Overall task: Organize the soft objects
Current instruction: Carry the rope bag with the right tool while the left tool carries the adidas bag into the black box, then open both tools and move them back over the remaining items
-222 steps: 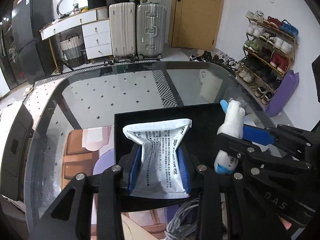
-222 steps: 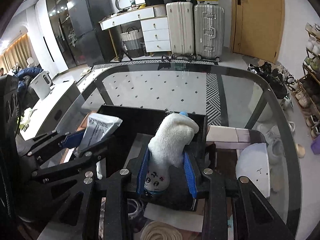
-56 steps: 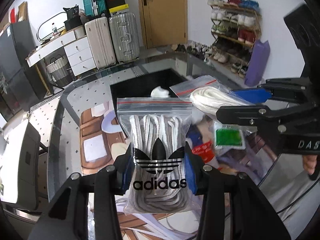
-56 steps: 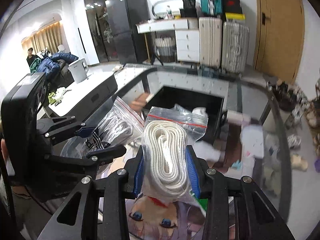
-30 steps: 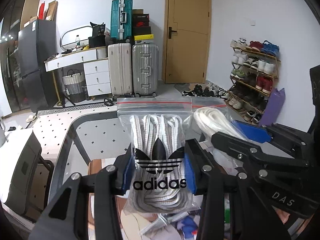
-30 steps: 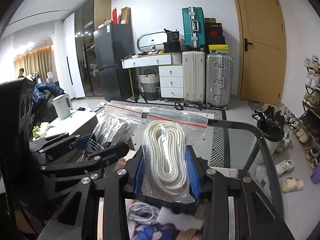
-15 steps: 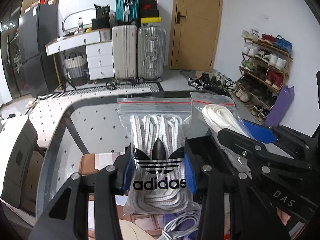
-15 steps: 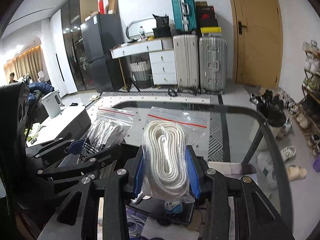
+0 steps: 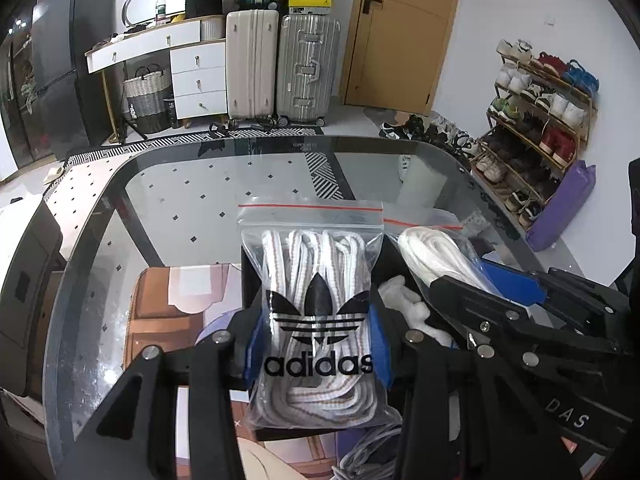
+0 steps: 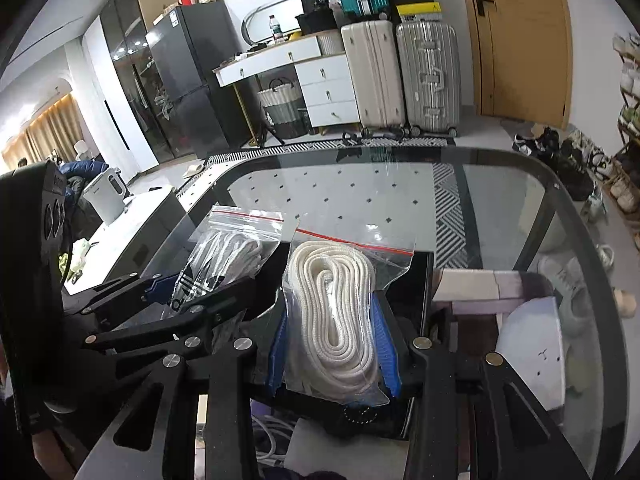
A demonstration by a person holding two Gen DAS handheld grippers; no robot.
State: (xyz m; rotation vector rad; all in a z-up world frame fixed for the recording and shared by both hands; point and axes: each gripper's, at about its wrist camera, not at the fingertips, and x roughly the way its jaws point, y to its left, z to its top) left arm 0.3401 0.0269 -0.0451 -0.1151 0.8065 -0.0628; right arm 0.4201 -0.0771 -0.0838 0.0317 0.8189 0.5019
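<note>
Two bagged laces (image 9: 318, 320) (image 10: 338, 320) — over black box (image 10: 422, 280)

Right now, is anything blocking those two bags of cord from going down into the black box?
Nothing visible does. The logo bag and the white cord bag hang right above the open black box, which holds only a white soft thing.

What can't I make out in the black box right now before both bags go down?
- Black box floor: both views, covered by the adidas lace bag and the white rope bag.
- White plush item: left view, mostly behind the right gripper.
- Box's near wall: right view, behind the gripper frame.
</note>
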